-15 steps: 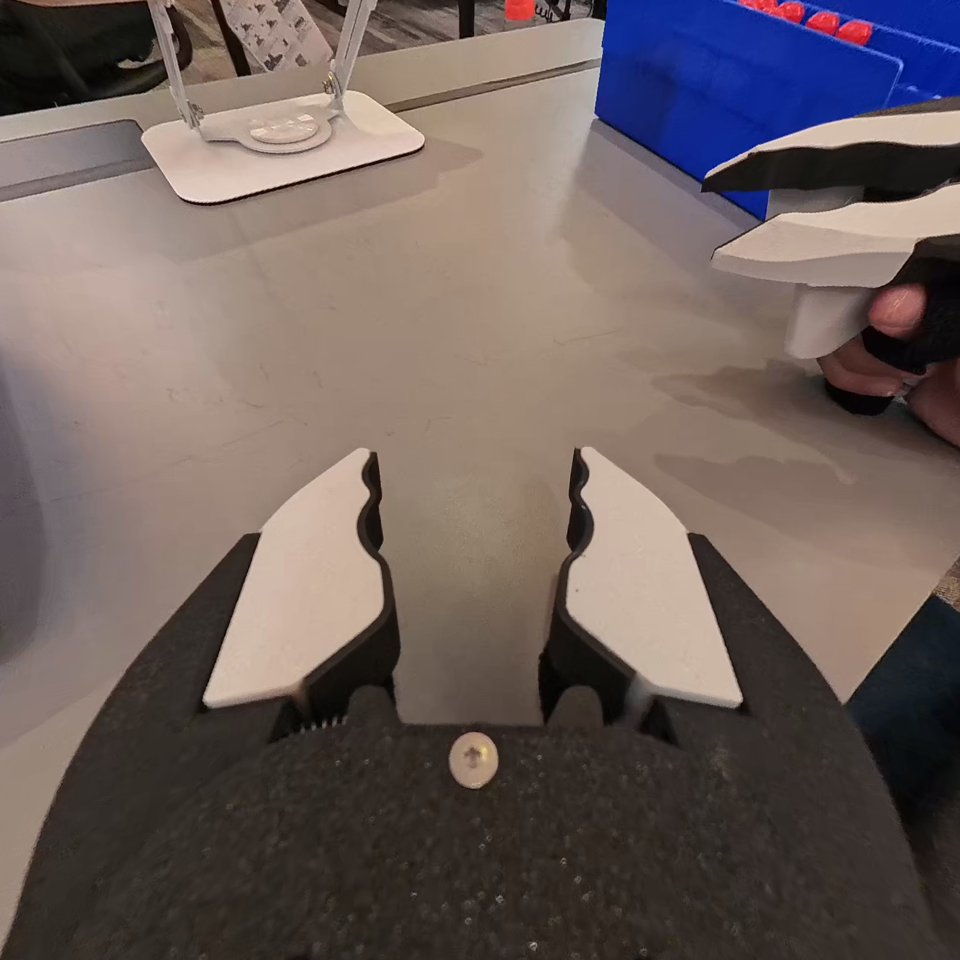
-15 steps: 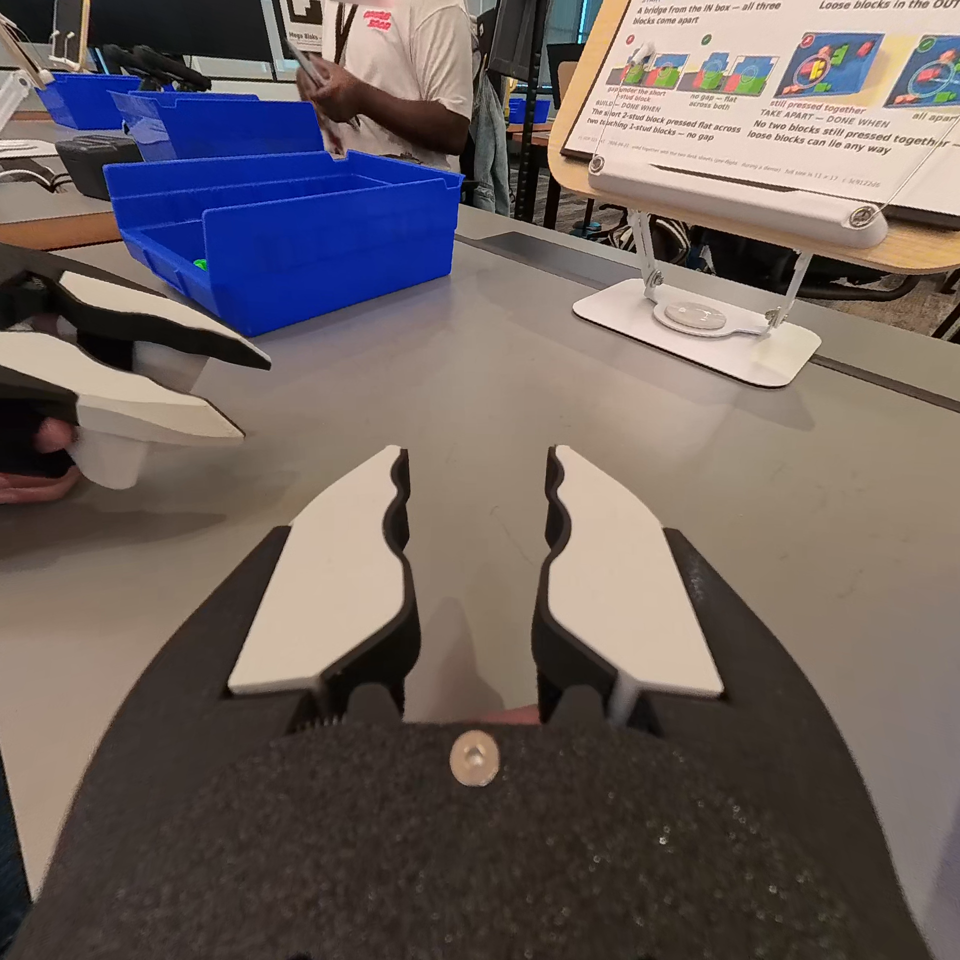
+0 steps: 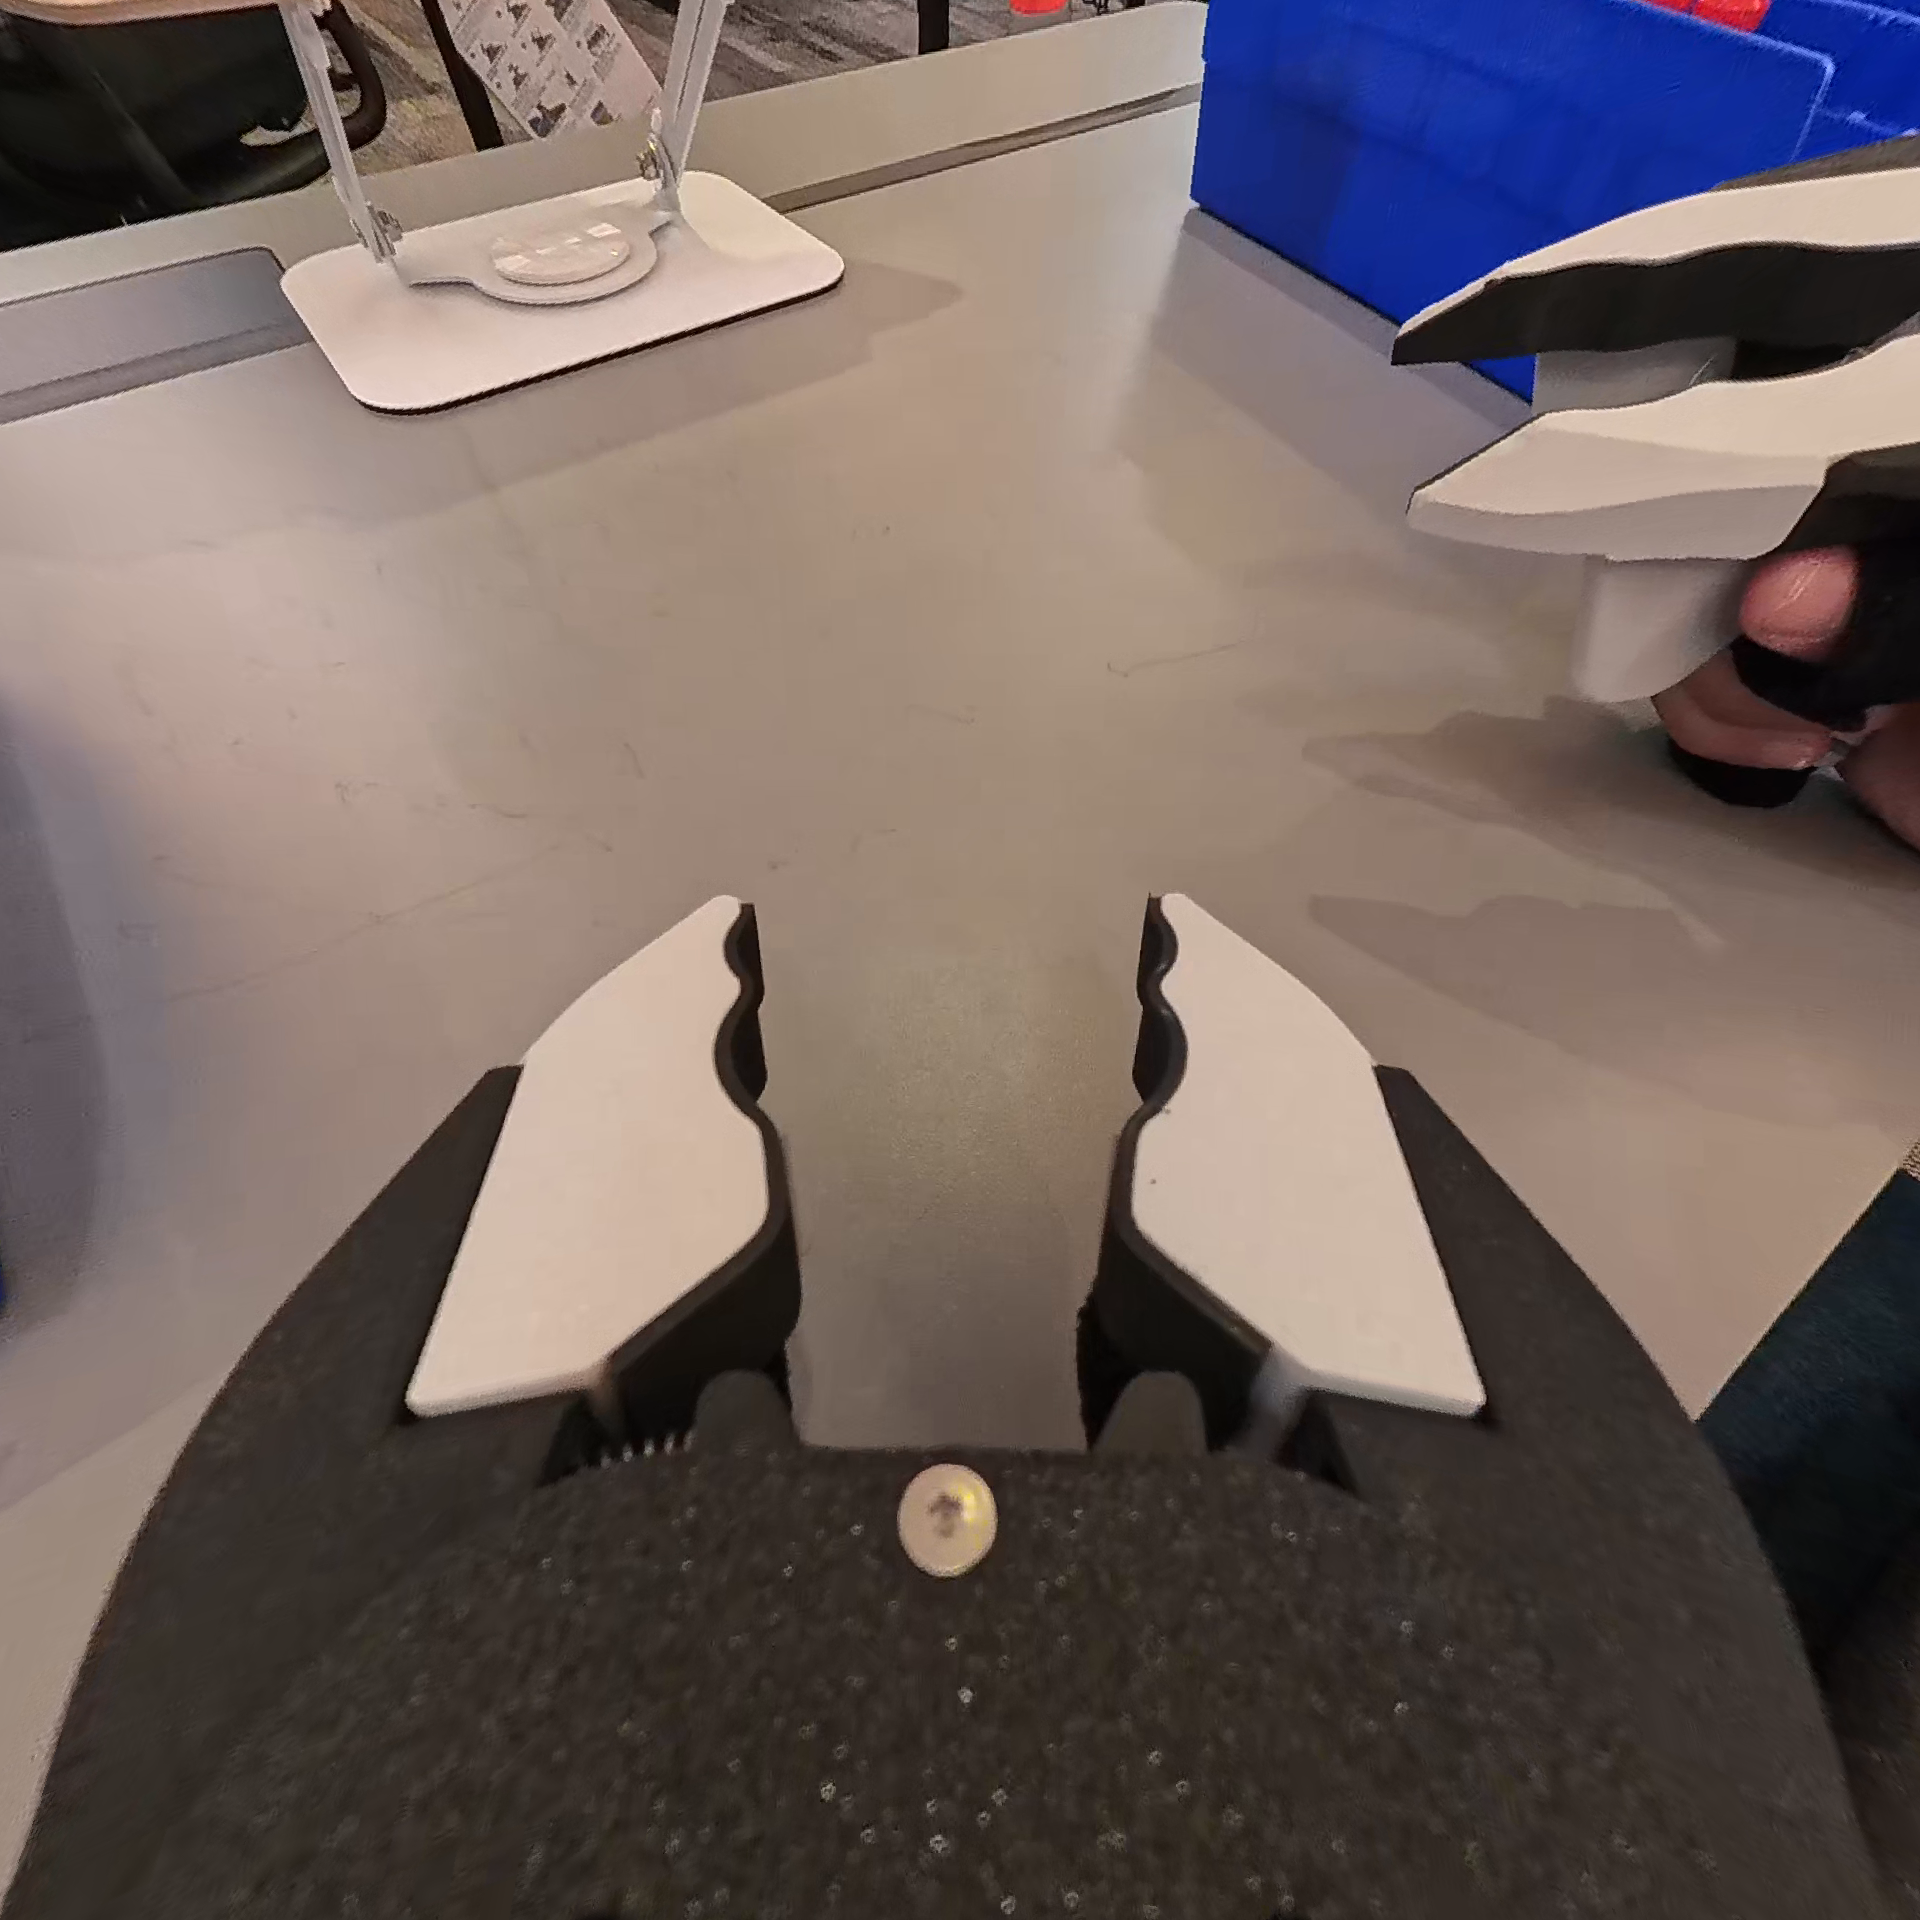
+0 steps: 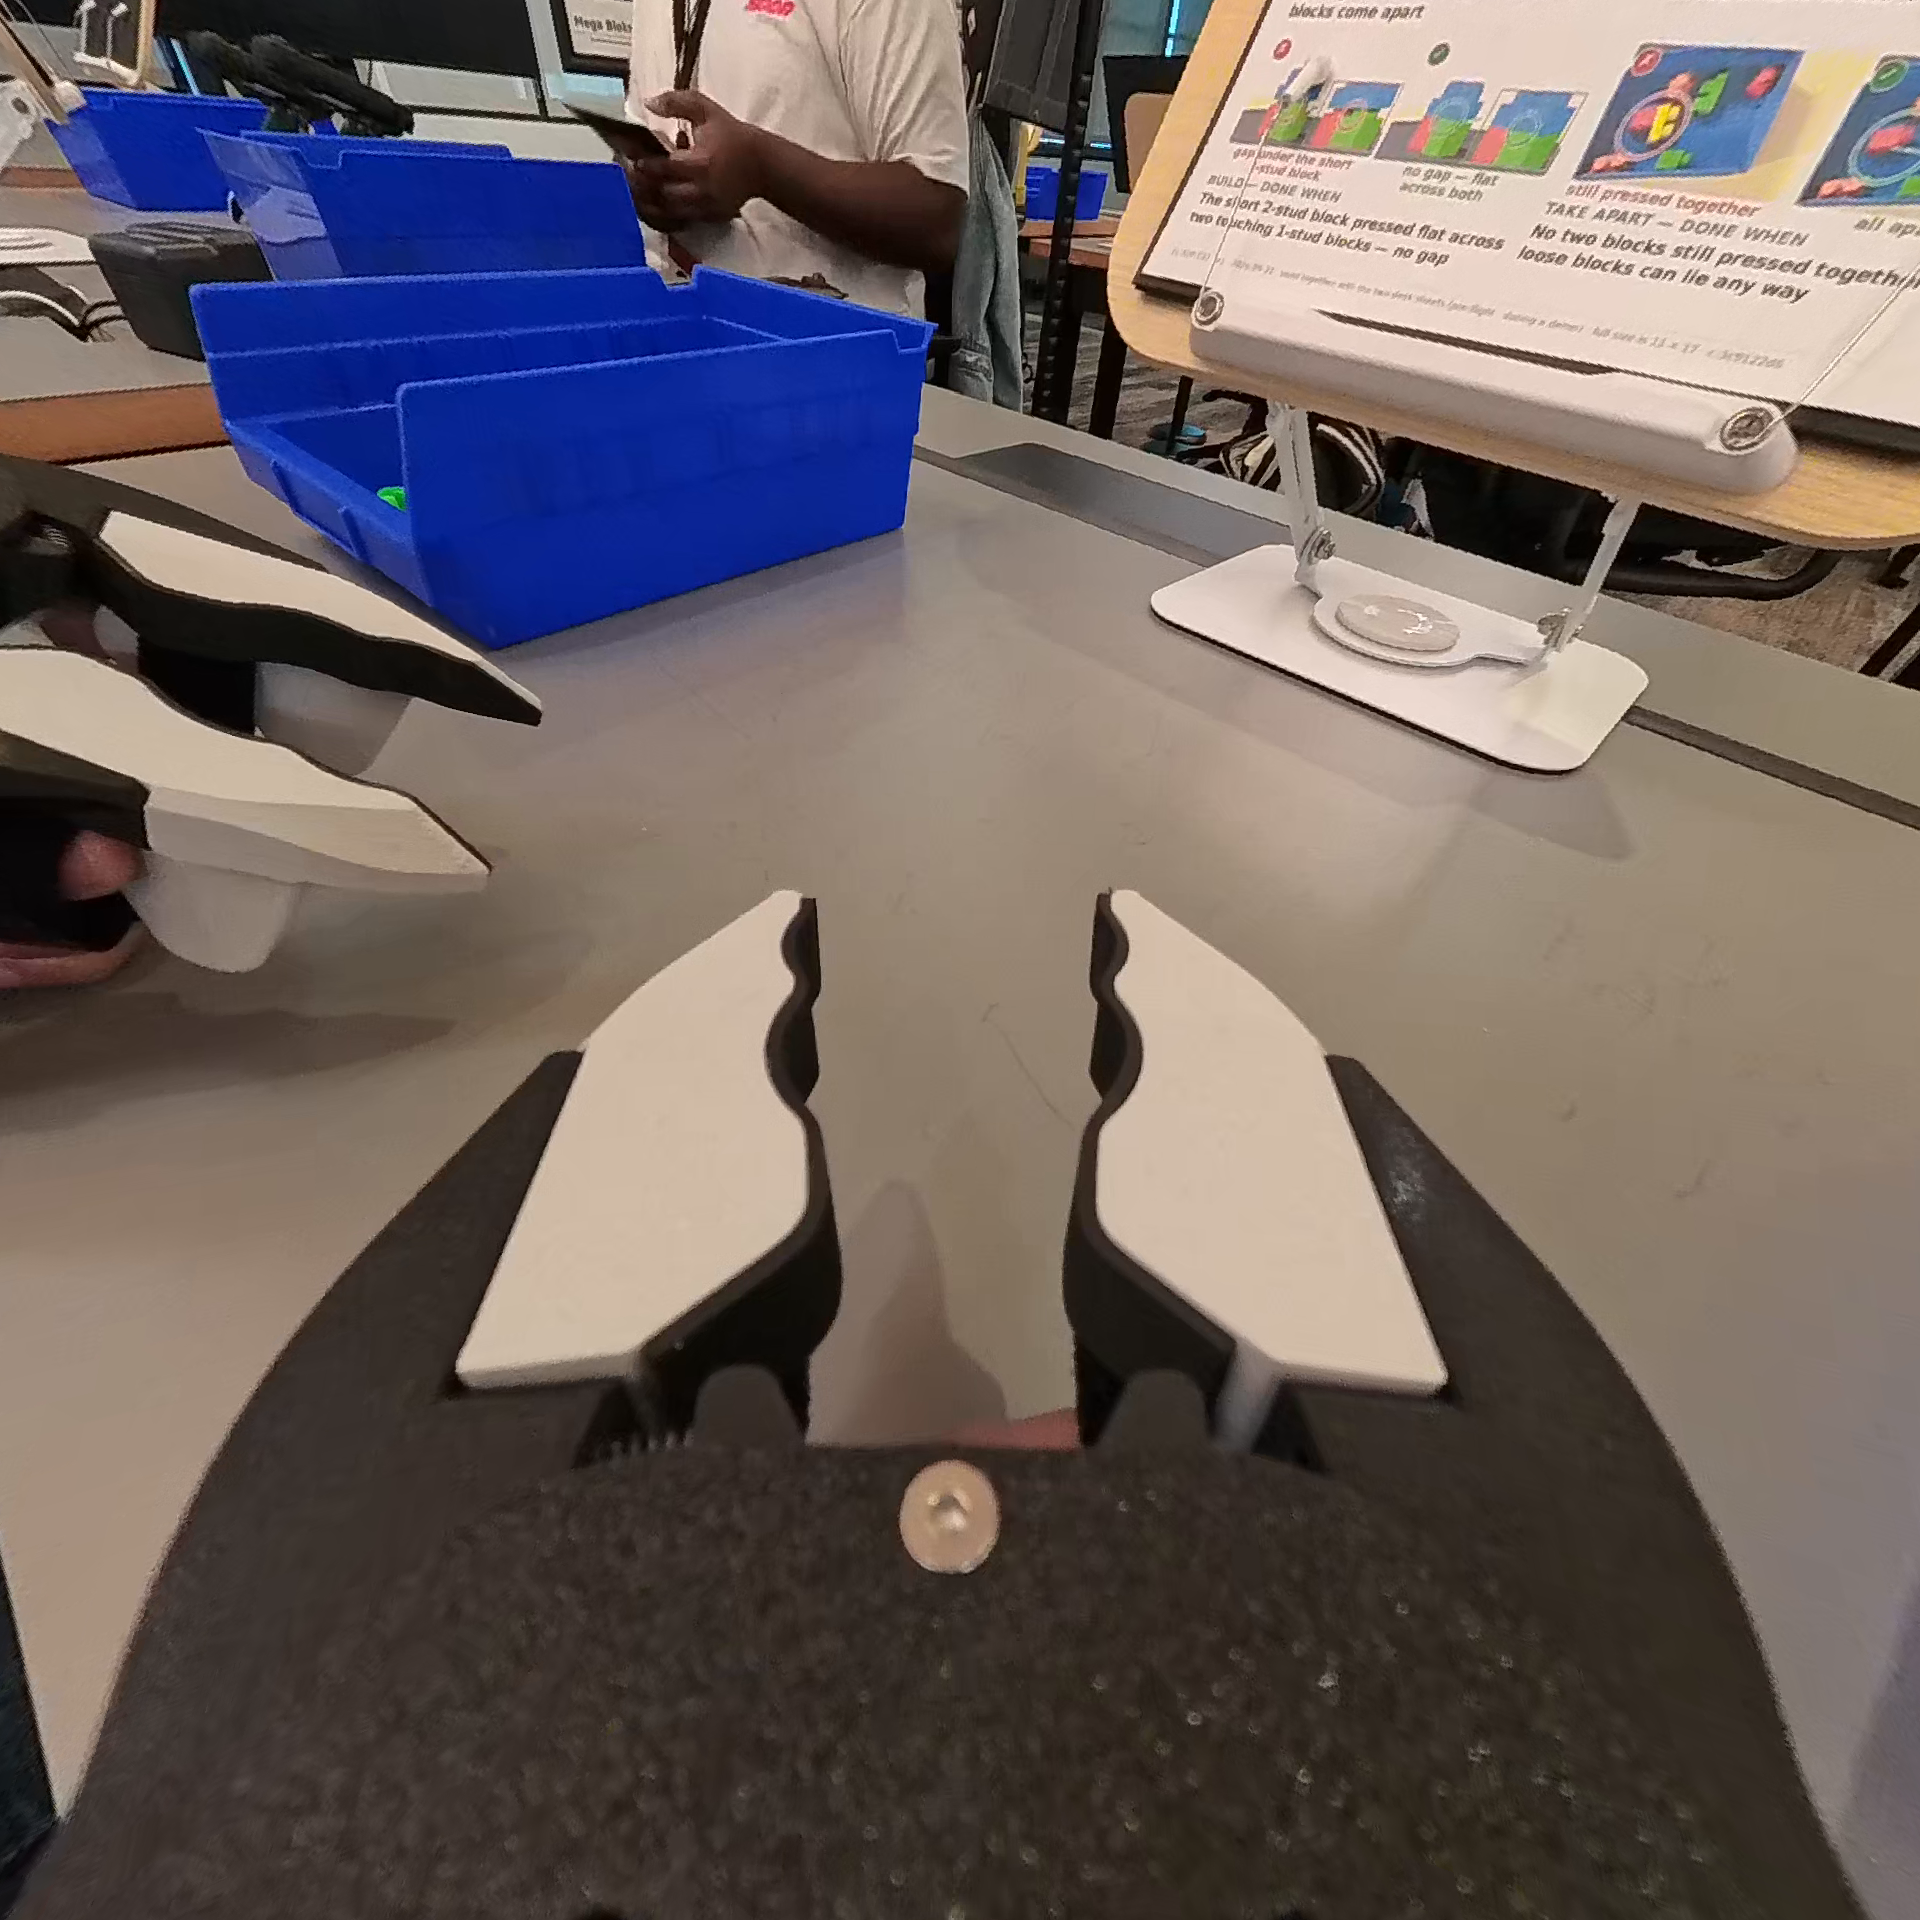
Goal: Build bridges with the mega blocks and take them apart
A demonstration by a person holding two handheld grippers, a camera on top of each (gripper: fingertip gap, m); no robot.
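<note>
My left gripper (image 3: 948, 914) is open and empty, low over the grey table (image 3: 935, 623). My right gripper (image 4: 954, 902) is open and empty over the same table. Each shows in the other's view: the right one at the right edge (image 3: 1403, 431), the left one at the left edge (image 4: 514, 790), both held by hands with their jaws apart. A blue bin (image 4: 623, 488) stands at the back left in the right wrist view, with a green block (image 4: 392, 497) just showing inside. In the left wrist view the bin (image 3: 1455, 156) is at the top right, with red blocks (image 3: 1730, 8) peeking over its wall.
A white stand (image 4: 1403, 665) holding an instruction sheet (image 4: 1558, 208) sits at the table's far side; its base also shows in the left wrist view (image 3: 561, 291). More blue bins (image 4: 156, 145) stand on another table behind. A person (image 4: 810, 135) stands beyond the bin.
</note>
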